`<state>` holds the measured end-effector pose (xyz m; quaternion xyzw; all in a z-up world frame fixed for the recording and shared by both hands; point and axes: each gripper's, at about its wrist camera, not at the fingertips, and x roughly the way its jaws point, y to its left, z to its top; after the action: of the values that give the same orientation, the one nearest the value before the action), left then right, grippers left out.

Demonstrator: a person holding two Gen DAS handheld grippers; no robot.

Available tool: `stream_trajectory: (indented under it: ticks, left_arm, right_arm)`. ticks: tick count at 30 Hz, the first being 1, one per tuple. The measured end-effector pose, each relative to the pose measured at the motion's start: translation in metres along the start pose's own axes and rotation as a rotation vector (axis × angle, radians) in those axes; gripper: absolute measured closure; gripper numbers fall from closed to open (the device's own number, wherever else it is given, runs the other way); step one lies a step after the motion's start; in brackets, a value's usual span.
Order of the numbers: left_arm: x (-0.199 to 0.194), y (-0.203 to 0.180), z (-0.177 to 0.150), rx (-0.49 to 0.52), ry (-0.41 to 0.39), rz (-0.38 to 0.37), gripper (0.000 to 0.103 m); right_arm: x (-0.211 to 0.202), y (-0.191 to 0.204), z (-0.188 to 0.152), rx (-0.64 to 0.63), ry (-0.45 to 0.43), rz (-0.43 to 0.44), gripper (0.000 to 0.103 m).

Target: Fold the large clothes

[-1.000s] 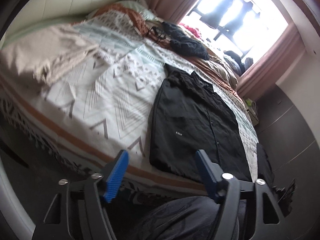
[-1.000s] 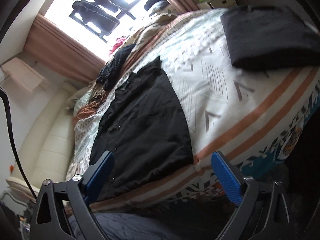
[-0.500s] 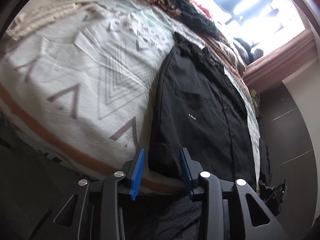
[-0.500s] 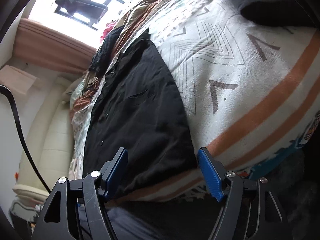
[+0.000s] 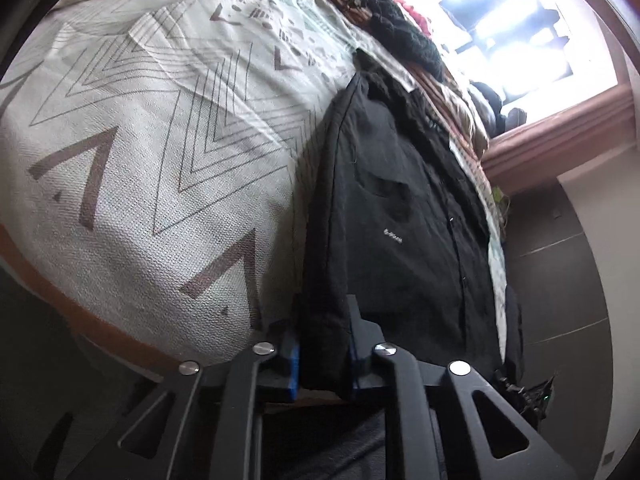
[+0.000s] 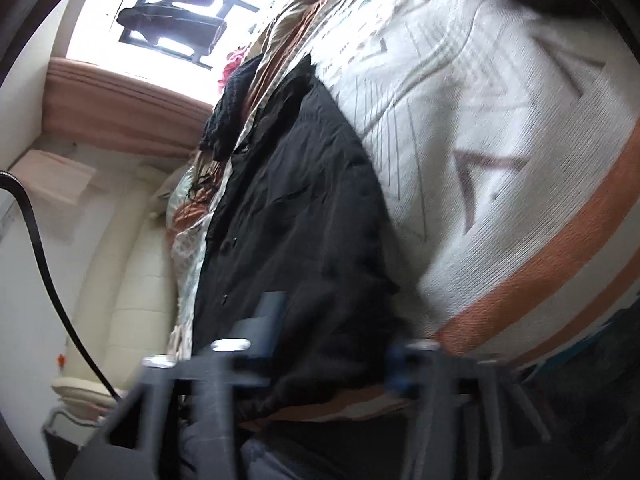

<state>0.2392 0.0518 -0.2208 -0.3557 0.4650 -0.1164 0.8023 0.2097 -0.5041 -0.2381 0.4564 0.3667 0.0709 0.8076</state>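
**Both grippers at the shirt's near hem**

We see a black shirt (image 5: 404,208) lying flat on the patterned bedspread (image 5: 152,152), its hem at the near edge of the bed. Our left hand-held gripper (image 5: 323,354) has just been closing and now pinches the shirt's near left corner between its blue pads. Our right hand-held gripper (image 6: 332,336), blurred, has also been closing, with the near right corner of the hem bunched between its fingers; it looks clamped on the cloth.
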Motion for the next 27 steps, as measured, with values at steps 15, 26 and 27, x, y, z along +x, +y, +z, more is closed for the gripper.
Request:
stream_trajectory:
  ticks: [15,26,27]
  left_arm:
    - [-0.137,-0.057,-0.013,0.073,-0.212,-0.174,0.092]
    - [-0.232,-0.093,-0.025,0.139,-0.347,-0.268,0.092]
    - [-0.241,-0.095,-0.026,0.146,-0.358,-0.276,0.092]
  right_arm:
    - [-0.088,0.084,-0.013,-0.135,-0.146,0.159,0.093]
    - [-0.165,0.161,-0.04,-0.278,-0.228,0.281,0.093]
    - [-0.168,0.165,-0.041,-0.285,-0.233,0.287,0.093]
